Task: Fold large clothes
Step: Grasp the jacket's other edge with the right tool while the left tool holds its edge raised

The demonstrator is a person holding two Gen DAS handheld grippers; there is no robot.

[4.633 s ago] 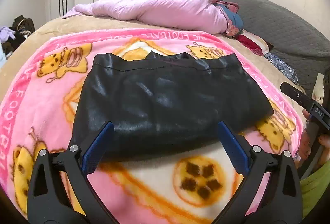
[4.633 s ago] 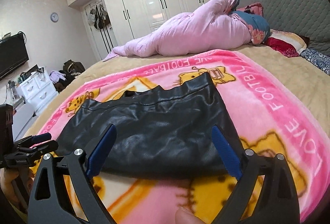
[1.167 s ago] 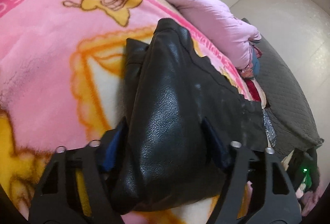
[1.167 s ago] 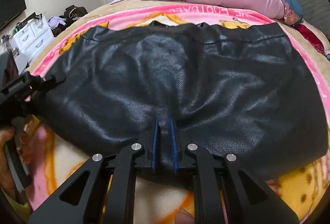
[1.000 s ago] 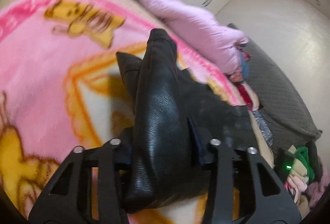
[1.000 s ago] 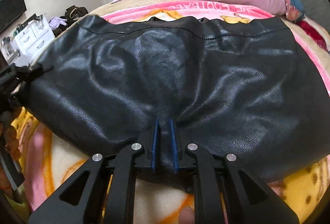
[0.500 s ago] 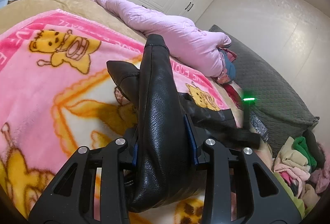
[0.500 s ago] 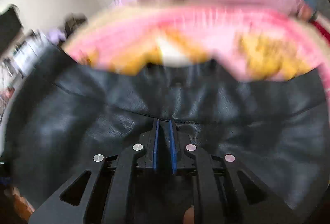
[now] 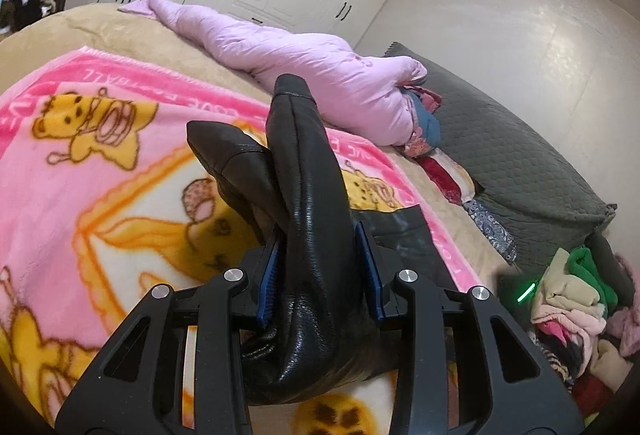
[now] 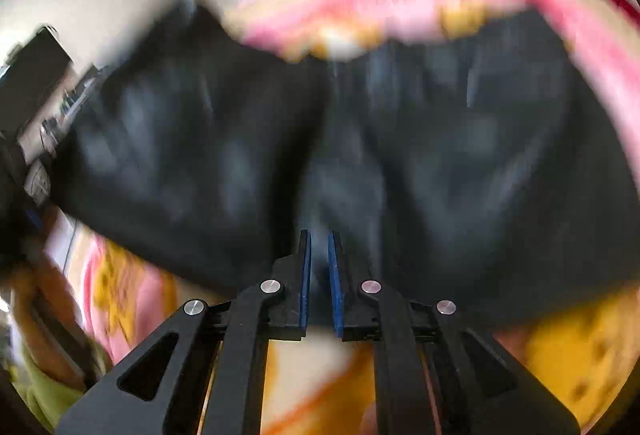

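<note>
So compared to a few seconds back, my left gripper [image 9: 320, 269] and right gripper [image 10: 319, 261] aren't spread open anymore; both are clamped on the black leather garment [image 9: 308, 203]. It's lifted off the pink blanket [image 9: 92, 171] on the bed, bunched into a ridge. Right view's blurry.

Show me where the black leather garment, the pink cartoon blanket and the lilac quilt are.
black leather garment [image 9: 316, 235]: left wrist view, on the raised fold between the jaws.
pink cartoon blanket [image 9: 60, 171]: left wrist view, on bare pink fleece at left.
lilac quilt [image 9: 304, 63]: left wrist view, on its bunched middle.
</note>
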